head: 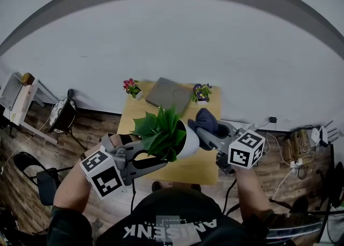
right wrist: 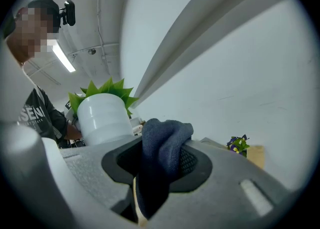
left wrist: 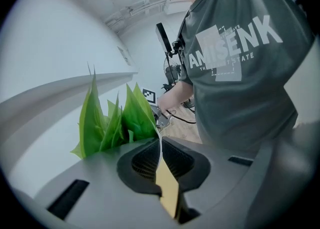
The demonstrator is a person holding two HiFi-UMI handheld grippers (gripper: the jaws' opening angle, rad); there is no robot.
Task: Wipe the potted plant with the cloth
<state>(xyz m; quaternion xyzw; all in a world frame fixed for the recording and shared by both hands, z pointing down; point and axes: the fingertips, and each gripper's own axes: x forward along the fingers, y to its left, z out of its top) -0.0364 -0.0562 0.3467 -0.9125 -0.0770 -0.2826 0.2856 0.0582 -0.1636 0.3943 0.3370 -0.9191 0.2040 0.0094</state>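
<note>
The left gripper (head: pixel 164 156) comes in from 8 o'clock in the head view. Its jaws are clenched on the thin white rim of the potted plant (head: pixel 161 131), which it holds in the air above the near edge of the wooden table (head: pixel 131 118). The pot is tipped on its side, with the green leaves fanning toward 10 o'clock and the white base turned toward 3 o'clock. In the left gripper view (left wrist: pixel 160 143) the rim is a narrow pale edge pinched between the two dark pads, and the leaves (left wrist: pixel 125 118) rise at 11 o'clock of them. The right gripper (head: pixel 210 136) reaches in from 4 o'clock, its jaws grasping a bunched dark blue cloth (head: pixel 207 121) just beside the pot's base. No view shows whether cloth and pot touch. In the right gripper view (right wrist: pixel 162 143) the cloth (right wrist: pixel 162 150) bulges up out of the pads, and the pot (right wrist: pixel 102 118) stands at 10 o'clock of it with leaf tips showing behind. At the table's far edge, a small pot of pink flowers (head: pixel 131 86) sits at 11 o'clock, a grey pad (head: pixel 167 95) at 12, and a small pot of purple flowers (head: pixel 201 92) at 1.
</note>
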